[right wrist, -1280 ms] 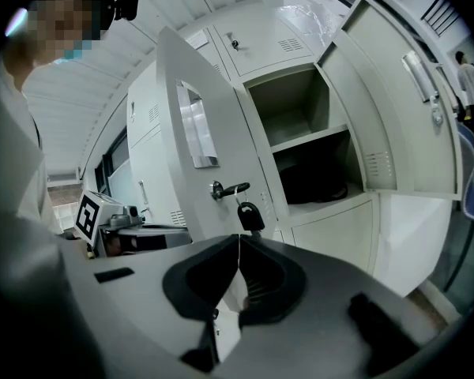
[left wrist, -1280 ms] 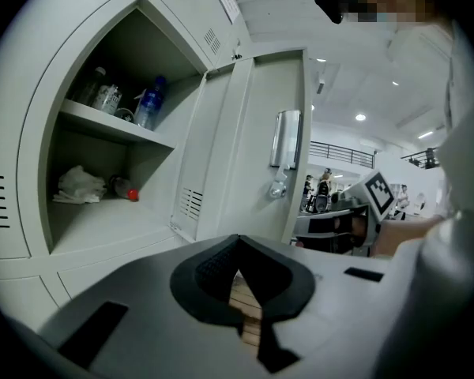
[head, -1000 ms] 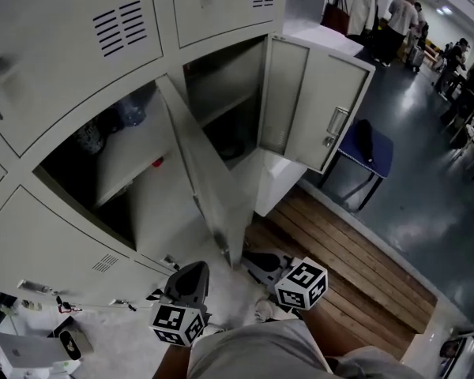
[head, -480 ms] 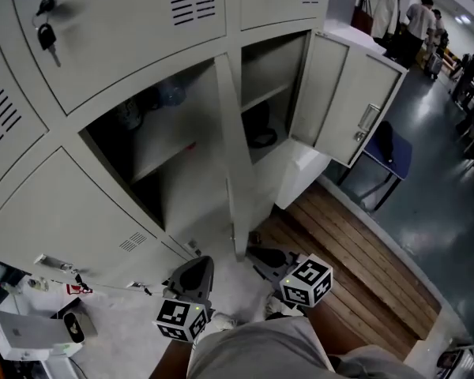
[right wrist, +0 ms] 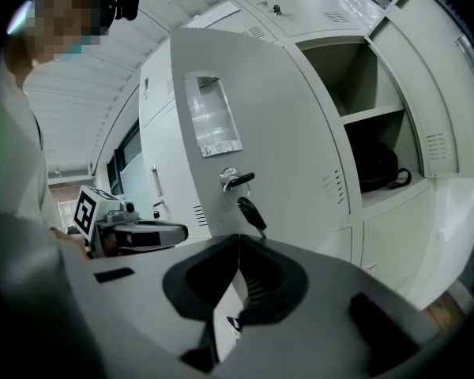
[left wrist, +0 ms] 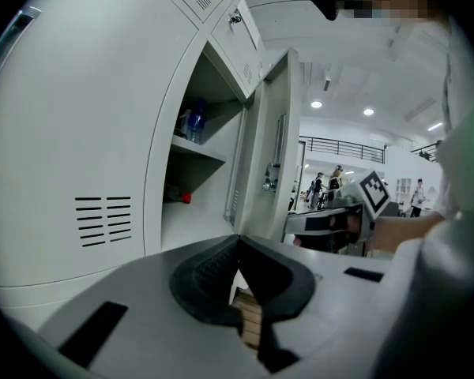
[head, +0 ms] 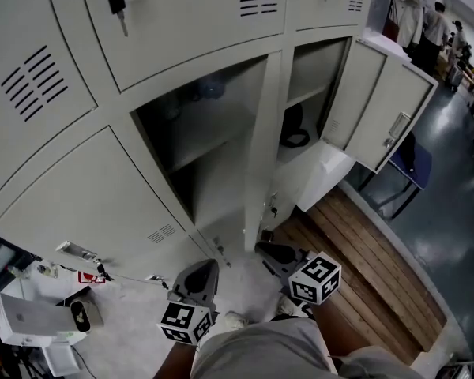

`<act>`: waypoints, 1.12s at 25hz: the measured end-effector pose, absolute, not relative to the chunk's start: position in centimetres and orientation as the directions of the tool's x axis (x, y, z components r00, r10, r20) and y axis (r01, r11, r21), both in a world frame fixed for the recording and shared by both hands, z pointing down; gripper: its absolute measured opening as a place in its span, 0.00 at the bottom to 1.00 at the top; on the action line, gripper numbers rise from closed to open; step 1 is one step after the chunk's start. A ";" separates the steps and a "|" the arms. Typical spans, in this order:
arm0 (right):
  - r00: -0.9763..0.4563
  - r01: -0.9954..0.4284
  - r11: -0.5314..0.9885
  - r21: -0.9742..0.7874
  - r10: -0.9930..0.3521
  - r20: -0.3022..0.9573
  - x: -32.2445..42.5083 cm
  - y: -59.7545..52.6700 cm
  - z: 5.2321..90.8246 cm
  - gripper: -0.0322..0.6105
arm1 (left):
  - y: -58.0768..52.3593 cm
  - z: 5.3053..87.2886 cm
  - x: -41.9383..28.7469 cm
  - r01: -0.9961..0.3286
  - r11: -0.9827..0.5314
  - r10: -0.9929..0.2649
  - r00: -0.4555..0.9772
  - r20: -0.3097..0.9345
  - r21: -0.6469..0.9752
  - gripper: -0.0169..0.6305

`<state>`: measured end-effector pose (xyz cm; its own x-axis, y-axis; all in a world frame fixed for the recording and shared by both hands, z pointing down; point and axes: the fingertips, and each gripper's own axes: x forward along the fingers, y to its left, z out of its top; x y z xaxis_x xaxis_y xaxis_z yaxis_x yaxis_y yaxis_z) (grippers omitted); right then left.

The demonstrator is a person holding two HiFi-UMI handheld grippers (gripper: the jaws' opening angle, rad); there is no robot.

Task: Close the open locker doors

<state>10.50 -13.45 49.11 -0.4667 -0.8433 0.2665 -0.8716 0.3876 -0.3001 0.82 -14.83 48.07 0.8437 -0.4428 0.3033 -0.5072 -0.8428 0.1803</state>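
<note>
Left tool (head: 197,277) and right tool (head: 275,253) both pinched closed on nothing, low by the middle locker door (head: 262,148) and end door (head: 383,105), both open.

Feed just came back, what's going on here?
A person stands facing the lockers, holding two grippers. The left gripper and right gripper are both shut, empty and held low. Two doors hang open: the near door, edge-on ahead, and the far door to its right. Neither is touched.
</note>
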 end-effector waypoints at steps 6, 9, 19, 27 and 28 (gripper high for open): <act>-0.473 -0.872 0.401 -0.282 -0.839 0.269 9.0 -15.0 49.1 0.09 | -15.4 48.0 -1.0 -0.512 -0.840 -0.450 0.842 0.296 0.180 0.05; -0.472 -0.875 0.408 -0.261 -0.839 0.272 8.3 -15.7 49.1 0.09 | -15.3 48.1 -1.9 -0.510 -0.841 -0.449 0.843 0.295 0.180 0.05; -0.507 -0.857 0.446 -0.259 -0.818 0.270 6.2 -18.0 49.3 0.09 | -16.0 47.5 -5.2 -0.569 -0.803 -0.513 0.811 0.282 0.177 0.05; -0.572 -0.815 0.501 -0.293 -0.777 0.263 4.9 -19.9 49.4 0.09 | -17.0 47.4 -6.0 -0.630 -0.755 -0.574 0.769 0.280 0.181 0.05; -0.579 -0.810 0.506 -0.298 -0.772 0.264 4.8 -20.1 49.5 0.09 | -17.2 47.3 -6.0 -0.636 -0.749 -0.581 0.765 0.280 0.183 0.05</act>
<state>4.78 -20.12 49.46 -0.5790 -0.7716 0.2637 -0.8096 0.5056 -0.2981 -6.03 -17.21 47.32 0.7645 -0.5808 0.2796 -0.6363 -0.7494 0.1830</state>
